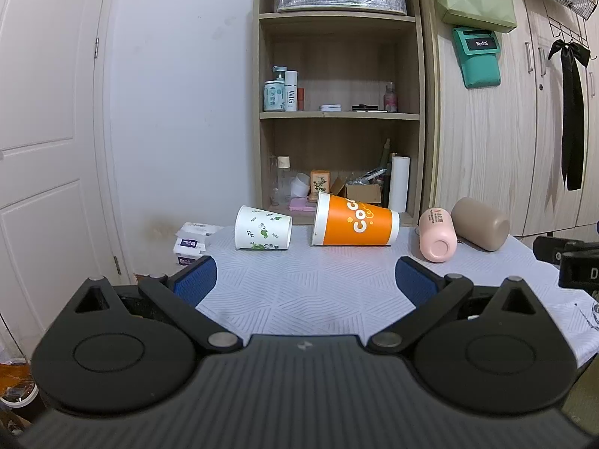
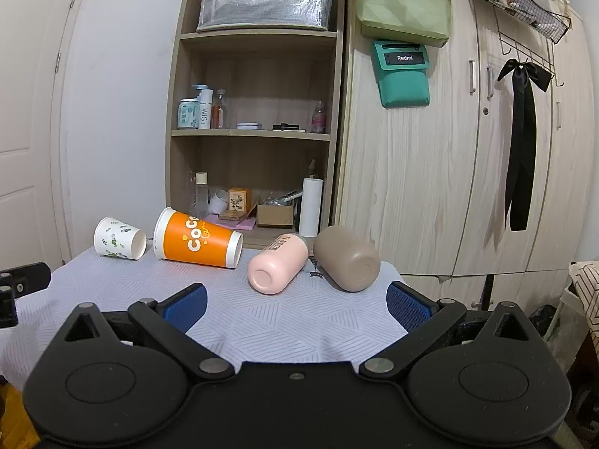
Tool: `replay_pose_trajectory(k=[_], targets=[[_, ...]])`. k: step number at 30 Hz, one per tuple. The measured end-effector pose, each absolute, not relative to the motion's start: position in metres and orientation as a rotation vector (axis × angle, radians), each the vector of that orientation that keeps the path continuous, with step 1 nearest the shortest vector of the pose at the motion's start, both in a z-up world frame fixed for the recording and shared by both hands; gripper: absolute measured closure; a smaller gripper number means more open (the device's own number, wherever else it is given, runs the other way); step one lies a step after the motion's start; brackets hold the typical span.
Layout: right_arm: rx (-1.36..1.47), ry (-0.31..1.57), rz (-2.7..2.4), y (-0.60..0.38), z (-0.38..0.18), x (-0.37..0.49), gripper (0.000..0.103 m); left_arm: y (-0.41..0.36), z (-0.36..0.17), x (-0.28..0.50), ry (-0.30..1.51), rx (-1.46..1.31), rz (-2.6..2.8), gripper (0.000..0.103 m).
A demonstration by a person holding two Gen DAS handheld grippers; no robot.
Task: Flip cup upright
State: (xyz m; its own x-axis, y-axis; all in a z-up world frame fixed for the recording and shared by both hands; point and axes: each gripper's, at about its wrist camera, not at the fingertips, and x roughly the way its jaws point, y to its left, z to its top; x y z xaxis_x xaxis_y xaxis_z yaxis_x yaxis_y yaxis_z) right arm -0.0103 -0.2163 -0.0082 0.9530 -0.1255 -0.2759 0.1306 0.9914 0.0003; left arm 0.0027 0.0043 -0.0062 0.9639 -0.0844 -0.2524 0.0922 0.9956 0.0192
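Left wrist view: a table point(image 1: 299, 292) under a pale patterned cloth carries four cups lying on their sides along its far edge. Largest, at centre, is the orange paper cup point(image 1: 355, 221); right of it a tan cup point(image 1: 481, 223) and a pink cup point(image 1: 437, 236); leftmost a small leaf-printed paper cup point(image 1: 262, 229). The paper cups look light and crushable, best held gently mid-wall. The left gripper point(image 1: 305, 280) and right gripper point(image 2: 295, 305) both gape wide, holding nothing.

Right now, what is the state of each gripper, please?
Left gripper: open, holding nothing.
Right gripper: open, holding nothing.
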Motion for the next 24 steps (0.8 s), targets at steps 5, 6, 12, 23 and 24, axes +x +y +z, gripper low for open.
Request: replay_pose_trajectory(k=[5, 6, 12, 23, 24], targets=[[0.003, 0.267, -0.133, -0.217, -0.008, -0.011, 0.0, 0.004, -0.006, 0.003, 0.253, 0.032, -0.09, 0.0], [0.004, 0.265, -0.133, -0.217, -0.008, -0.011, 0.0, 0.004, -0.006, 0.003, 0.253, 0.031, -0.089, 0.0], [0.006, 0.264, -0.132, -0.216, -0.009, -0.011, 0.0, 0.009, -0.005, 0.002, 0.261, 0.028, -0.088, 0.0], [-0.011, 0.363, 0.281, -0.2, 0.013, 0.018, 0.0, 0.042, 0.01, 0.03, 0.408, -0.129, -0.147, 0.0], [-0.026, 0.335, 0.337, -0.193, 0.019, 0.023, 0.0, 0.047, 0.011, 0.034, 0.41, -0.144, -0.139, 0.0]])
